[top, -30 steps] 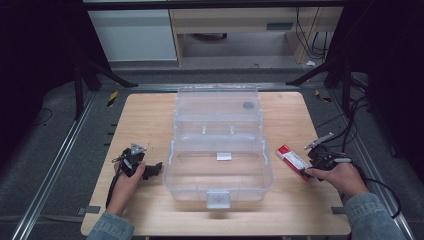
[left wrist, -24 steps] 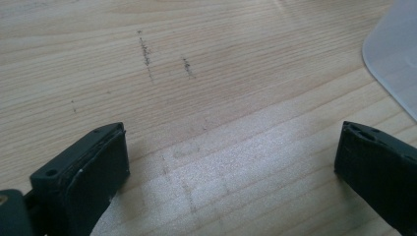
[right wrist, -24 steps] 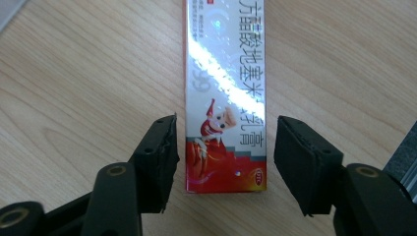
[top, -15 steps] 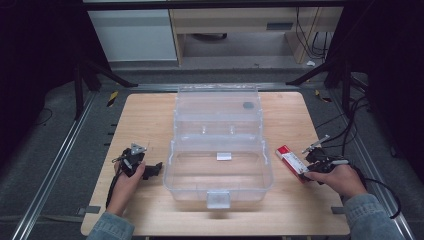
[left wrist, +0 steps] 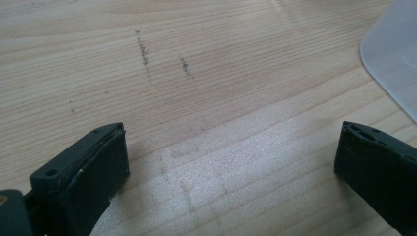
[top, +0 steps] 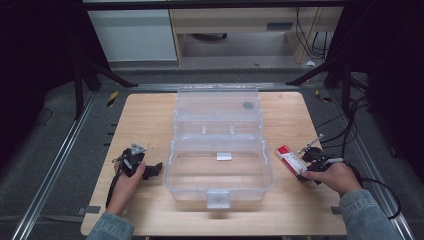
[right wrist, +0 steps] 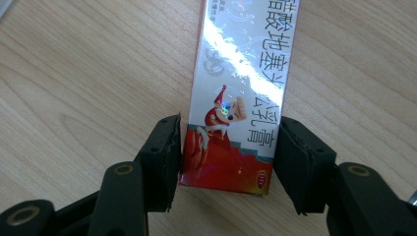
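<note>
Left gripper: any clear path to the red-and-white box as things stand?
Probably not directly. The left gripper sits left of the open clear plastic case, which lies between it and the red-and-white box, already flanked by the right gripper.

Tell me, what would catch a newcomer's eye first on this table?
Probably the big clear plastic box standing open in the middle of the wooden table. Next, to its right, the red and white carton, which lies flat between the jaws of the right gripper; they have just closed in on its sides. On the other side, the left gripper rests open over bare wood.
</note>
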